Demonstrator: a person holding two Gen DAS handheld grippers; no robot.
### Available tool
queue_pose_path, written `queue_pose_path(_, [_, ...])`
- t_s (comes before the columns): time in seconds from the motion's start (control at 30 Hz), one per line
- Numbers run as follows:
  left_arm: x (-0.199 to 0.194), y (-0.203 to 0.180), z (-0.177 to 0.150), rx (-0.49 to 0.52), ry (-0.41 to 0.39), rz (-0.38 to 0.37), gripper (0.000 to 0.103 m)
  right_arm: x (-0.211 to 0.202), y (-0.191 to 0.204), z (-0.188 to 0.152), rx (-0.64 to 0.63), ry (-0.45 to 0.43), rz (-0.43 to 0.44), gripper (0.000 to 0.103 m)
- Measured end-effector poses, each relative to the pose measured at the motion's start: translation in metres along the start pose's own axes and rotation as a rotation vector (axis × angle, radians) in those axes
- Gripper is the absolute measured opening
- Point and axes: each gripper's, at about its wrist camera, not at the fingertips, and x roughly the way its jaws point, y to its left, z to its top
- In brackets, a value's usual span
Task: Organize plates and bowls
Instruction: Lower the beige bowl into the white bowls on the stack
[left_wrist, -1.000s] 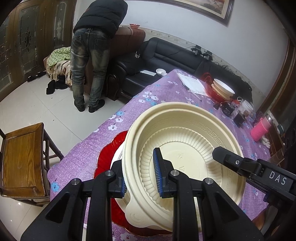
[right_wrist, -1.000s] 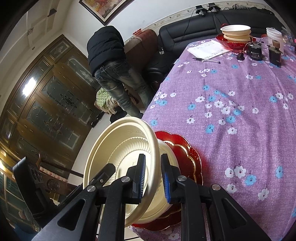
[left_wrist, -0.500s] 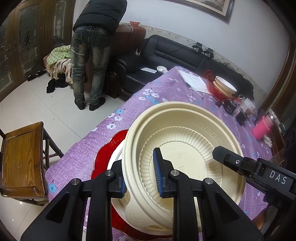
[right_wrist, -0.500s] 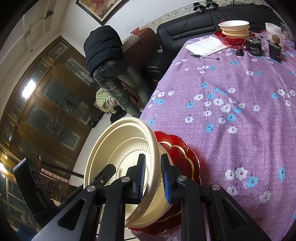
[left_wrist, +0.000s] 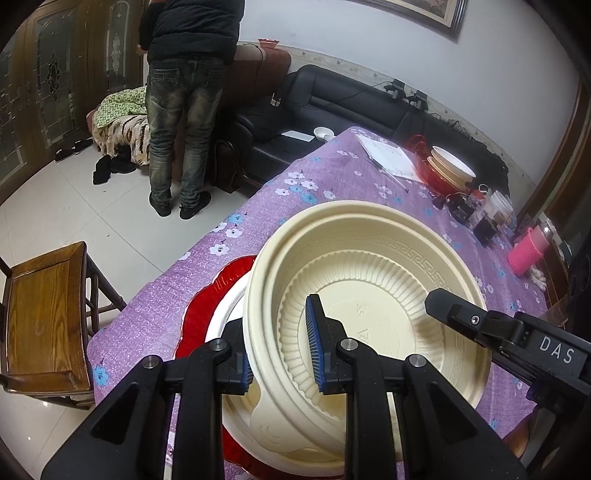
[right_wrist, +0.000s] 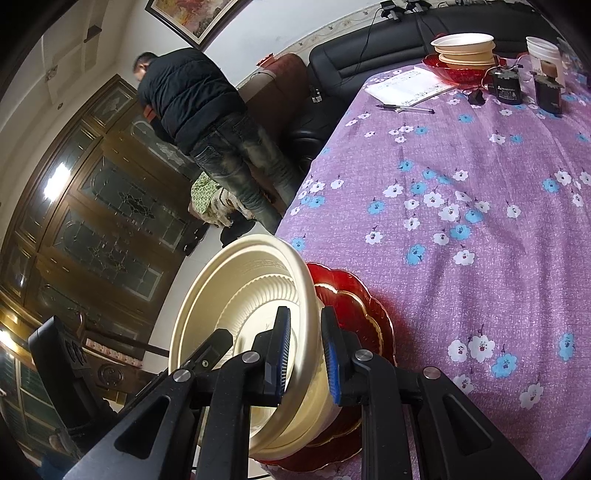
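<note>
Both grippers had the same cream bowl (left_wrist: 373, 295) by its rim, on opposite sides. Left gripper (left_wrist: 282, 350): jaws closed down on the near rim, one finger inside, one outside. Right gripper (right_wrist: 306, 354): jaws narrowed onto the rim wall, same way. Bowl was tilted, just over a white plate (left_wrist: 225, 314) on a red plate (right_wrist: 354, 306) at the near end of the purple flowered tablecloth (right_wrist: 480, 184). More stacked bowls (right_wrist: 465, 48) sat at the far end.
</note>
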Motion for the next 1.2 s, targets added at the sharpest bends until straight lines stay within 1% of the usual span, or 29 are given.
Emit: queue_pose_path(1.2, [0.0070, -0.0050, 0.0035, 0.013, 0.012, 0.013, 0.020, 0.0017, -0.0042, 0.0028, 0.014, 0.006, 0.010, 0.019])
